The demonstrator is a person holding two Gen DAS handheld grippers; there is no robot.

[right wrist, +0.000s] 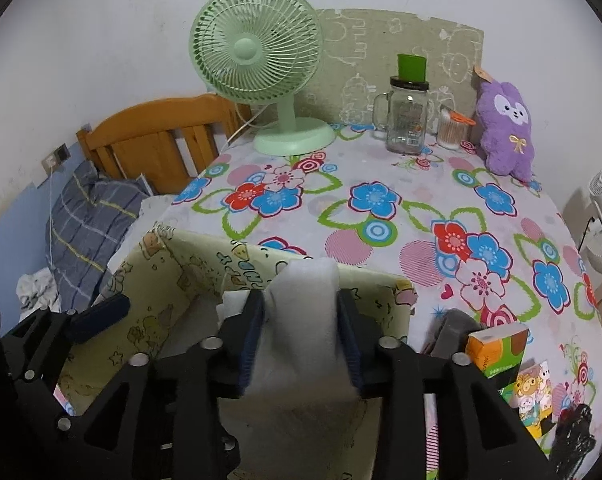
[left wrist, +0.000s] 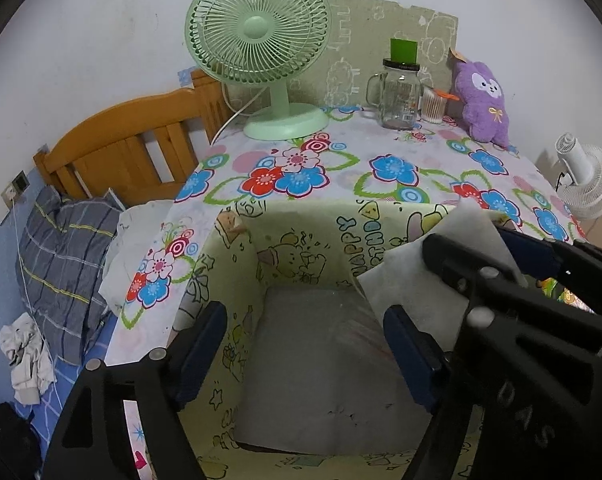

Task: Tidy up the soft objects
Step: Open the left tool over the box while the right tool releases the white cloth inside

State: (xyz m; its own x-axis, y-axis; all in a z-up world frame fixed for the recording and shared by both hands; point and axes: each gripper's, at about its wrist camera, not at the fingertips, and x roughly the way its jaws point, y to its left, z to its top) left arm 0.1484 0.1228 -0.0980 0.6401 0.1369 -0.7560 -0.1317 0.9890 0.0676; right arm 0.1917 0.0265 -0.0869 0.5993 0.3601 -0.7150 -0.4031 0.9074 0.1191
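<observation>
White, limp cloth (right wrist: 301, 332), light and floppy, over the yellow box (left wrist: 237, 280) on the table (right wrist: 401, 184). Right gripper (right wrist: 301, 340) half-spread, pads flanking cloth, grip uncertain; left gripper (left wrist: 305, 344) released, empty. Best pinched at a folded edge.

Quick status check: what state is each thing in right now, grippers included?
left gripper: open, empty, over the box
right gripper: white cloth between its pads
white cloth: upright, above the box
box: open-topped, white padding inside
jar: lidded, looks empty
green fan: upright
</observation>
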